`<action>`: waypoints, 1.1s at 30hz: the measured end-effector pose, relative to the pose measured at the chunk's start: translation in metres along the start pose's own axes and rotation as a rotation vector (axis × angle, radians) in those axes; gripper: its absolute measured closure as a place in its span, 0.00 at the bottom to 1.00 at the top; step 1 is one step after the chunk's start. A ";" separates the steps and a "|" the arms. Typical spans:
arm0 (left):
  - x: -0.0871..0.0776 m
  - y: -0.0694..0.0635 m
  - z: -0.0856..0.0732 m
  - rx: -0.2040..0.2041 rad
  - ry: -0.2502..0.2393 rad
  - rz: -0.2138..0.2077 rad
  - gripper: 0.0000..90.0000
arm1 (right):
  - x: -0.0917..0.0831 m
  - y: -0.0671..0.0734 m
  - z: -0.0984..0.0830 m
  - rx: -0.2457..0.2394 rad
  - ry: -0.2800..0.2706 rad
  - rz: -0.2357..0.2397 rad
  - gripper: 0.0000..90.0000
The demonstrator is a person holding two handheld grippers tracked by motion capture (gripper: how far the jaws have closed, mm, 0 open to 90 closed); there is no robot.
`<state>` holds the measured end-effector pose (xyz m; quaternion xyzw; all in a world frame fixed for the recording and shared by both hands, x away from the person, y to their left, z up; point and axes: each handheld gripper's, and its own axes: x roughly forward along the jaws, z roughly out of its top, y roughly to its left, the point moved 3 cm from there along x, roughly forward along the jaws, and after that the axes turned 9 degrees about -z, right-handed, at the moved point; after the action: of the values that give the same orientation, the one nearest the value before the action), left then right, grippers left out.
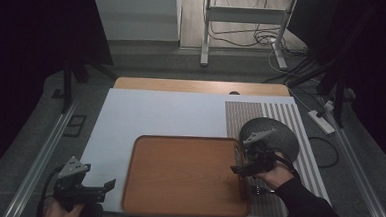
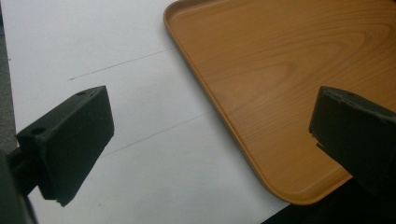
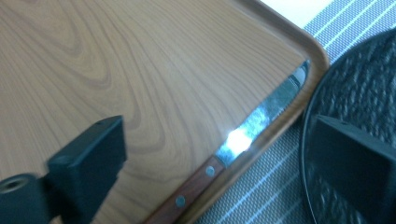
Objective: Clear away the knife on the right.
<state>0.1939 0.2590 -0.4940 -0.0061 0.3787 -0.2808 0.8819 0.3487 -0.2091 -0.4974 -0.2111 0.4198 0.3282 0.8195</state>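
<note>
A wooden tray [image 1: 177, 178] lies on a white sheet at the table's front. A knife [image 3: 252, 126] with a wooden riveted handle and a shiny blade rests inside the tray along its right rim [image 1: 238, 155]. My right gripper [image 1: 238, 168] hovers over that rim, open, with the knife lying below the gap between its jaws [image 3: 219, 154]. A dark round plate [image 1: 274, 135] sits just right of the tray on a striped placemat [image 3: 261, 186]. My left gripper [image 1: 108, 185] is open and holds nothing, above the white sheet left of the tray's near corner [image 2: 299, 191].
The white sheet [image 1: 150, 116] covers most of the wooden table. A small metal utensil [image 1: 263, 191] lies on the placemat near the right hand. Metal rails run along both sides of the table. Cables and a stand lie on the floor beyond.
</note>
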 end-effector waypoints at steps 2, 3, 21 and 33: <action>0.000 0.000 0.000 -0.001 -0.001 0.002 0.01 | -0.004 -0.001 -0.003 0.006 -0.007 -0.002 0.03; 0.000 0.000 0.000 -0.004 -0.004 0.002 0.01 | -0.005 -0.002 -0.004 0.010 -0.011 -0.004 0.02; -0.003 0.001 0.000 -0.005 -0.030 0.017 0.00 | -0.043 -0.017 -0.035 0.101 -0.095 -0.076 0.00; -0.002 0.001 -0.001 -0.008 -0.017 0.016 0.00 | -0.070 -0.025 -0.061 0.170 -0.170 -0.143 0.00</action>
<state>0.1932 0.2613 -0.4933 -0.0091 0.3722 -0.2723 0.8873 0.3032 -0.2896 -0.4722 -0.1419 0.3591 0.2489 0.8882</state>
